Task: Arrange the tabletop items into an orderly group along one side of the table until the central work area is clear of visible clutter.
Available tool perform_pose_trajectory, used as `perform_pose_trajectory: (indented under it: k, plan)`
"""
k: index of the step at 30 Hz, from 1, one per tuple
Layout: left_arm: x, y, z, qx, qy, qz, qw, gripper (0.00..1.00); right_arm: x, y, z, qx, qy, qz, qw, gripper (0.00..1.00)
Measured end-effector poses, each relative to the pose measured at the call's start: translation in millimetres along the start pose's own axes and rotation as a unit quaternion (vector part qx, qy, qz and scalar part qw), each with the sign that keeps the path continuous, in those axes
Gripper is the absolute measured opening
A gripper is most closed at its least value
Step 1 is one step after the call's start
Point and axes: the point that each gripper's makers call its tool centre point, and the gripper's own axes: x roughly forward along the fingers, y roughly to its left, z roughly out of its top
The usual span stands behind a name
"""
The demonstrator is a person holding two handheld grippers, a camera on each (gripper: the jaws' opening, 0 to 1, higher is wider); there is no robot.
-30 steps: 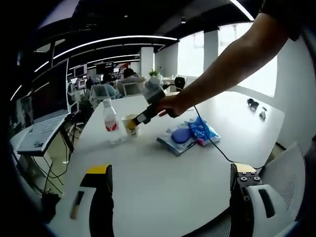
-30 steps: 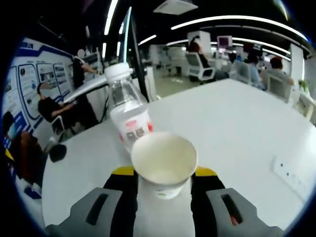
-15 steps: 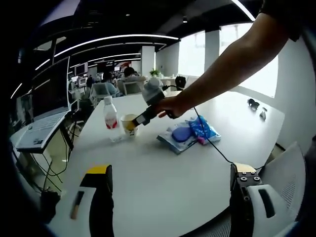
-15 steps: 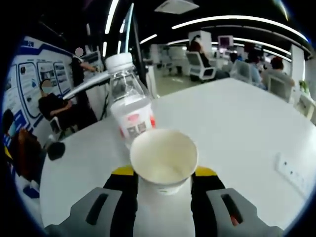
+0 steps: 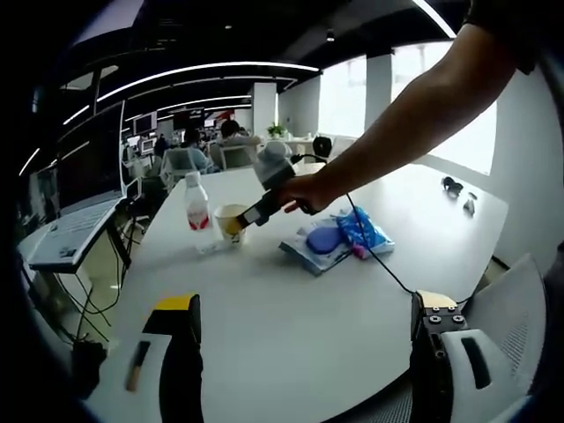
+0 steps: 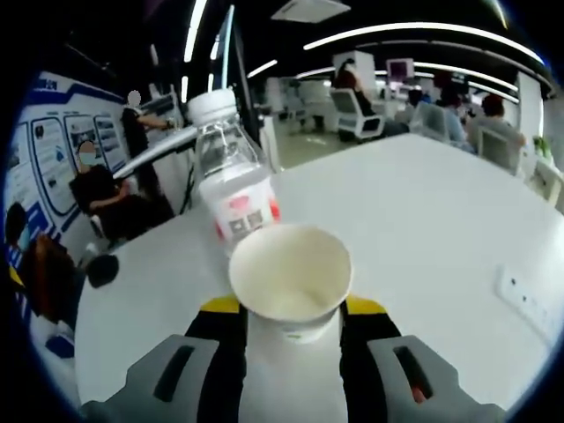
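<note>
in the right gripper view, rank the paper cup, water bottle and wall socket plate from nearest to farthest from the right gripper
1. paper cup: between the right gripper's fingers, at centre.
2. water bottle: just behind the cup, slightly left.
3. socket plate: set in the white table, off to the right edge; farthest from the gripper.

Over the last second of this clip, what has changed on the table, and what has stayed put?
Very little. The right tongs stay shut on the paper cup and have nudged it slightly nearer the water bottle, which remains upright just behind the cup. The left tongs hang open over bare table, unmoved. The blue packets lie where they were.
</note>
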Motion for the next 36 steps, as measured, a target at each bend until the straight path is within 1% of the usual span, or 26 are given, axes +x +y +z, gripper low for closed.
perform_pose_trajectory:
  k: [4,7,9,11,16,21,23,24,25,26,27,31,34,35,36]
  plan:
    - [0,-1.9,-0.5,0.001,0.001,-0.003,1.0,0.99,2,-5,-0.4,0.005,-0.004,0.0,1.0,0.37]
    - [0,-4.8,-0.4,-0.003,0.0,-0.01,0.9999,0.99,0,-2,-3.7,0.006,0.001,0.002,1.0,0.37]
    - [0,-3.6,-0.7,0.001,0.002,-0.006,1.0,0.99,0,-3,-2.2,0.012,-0.007,-0.001,0.9999,0.37]
    - [-1,-3.1,0.5,0.0,0.0,-0.006,1.0,0.99,0,-3,-6.1,0.011,0.002,-0.003,0.9999,0.36]
    - [-2,-1.2,0.5,-0.004,-0.001,-0.003,1.0,0.99,4,-6,-9.3,0.013,0.006,-0.003,0.9999,0.36]
    - [-2,-0.9,-0.5,-0.005,0.0,-0.001,1.0,0.99,6,-3,-10.5,0.012,0.01,0.001,0.9999,0.36]
    - [-2,-1.2,-0.3,-0.007,0.0,-0.002,1.0,0.99,7,-3,-17.8,0.002,0.028,-0.001,0.9996,0.36]
    - [-2,-1.2,-0.2,-0.007,0.0,-0.002,1.0,0.99,7,-3,-17.9,-0.003,0.028,-0.002,0.9996,0.36]
    - [-1,-1.6,0.1,-0.006,-0.001,-0.003,1.0,0.99,5,-3,-15.4,-0.004,0.018,-0.004,0.9998,0.36]
    - [-1,-1.9,0.4,-0.006,-0.001,-0.004,1.0,0.99,4,-2,-15.7,0.004,0.014,-0.001,0.9999,0.36]
    - [-1,-1.9,1.0,-0.005,-0.002,-0.003,1.0,0.99,4,0,-17.3,0.011,0.015,0.002,0.9998,0.37]
    - [-1,-3.0,1.2,-0.005,-0.002,-0.005,1.0,0.99,-4,4,-21.7,0.013,0.015,0.001,0.9998,0.37]
    - [0,-4.7,1.4,-0.005,-0.002,-0.007,1.0,0.99,-10,3,-22.9,0.011,0.015,-0.001,0.9998,0.37]
    - [0,-5.4,1.6,-0.006,-0.002,-0.009,0.9999,0.99,-12,0,-20.7,0.005,0.009,-0.007,0.9999,0.37]
    - [0,-6.0,2.1,-0.005,-0.003,-0.01,0.9999,0.99,-17,-1,-16.1,0.002,-0.004,-0.015,0.9999,0.37]
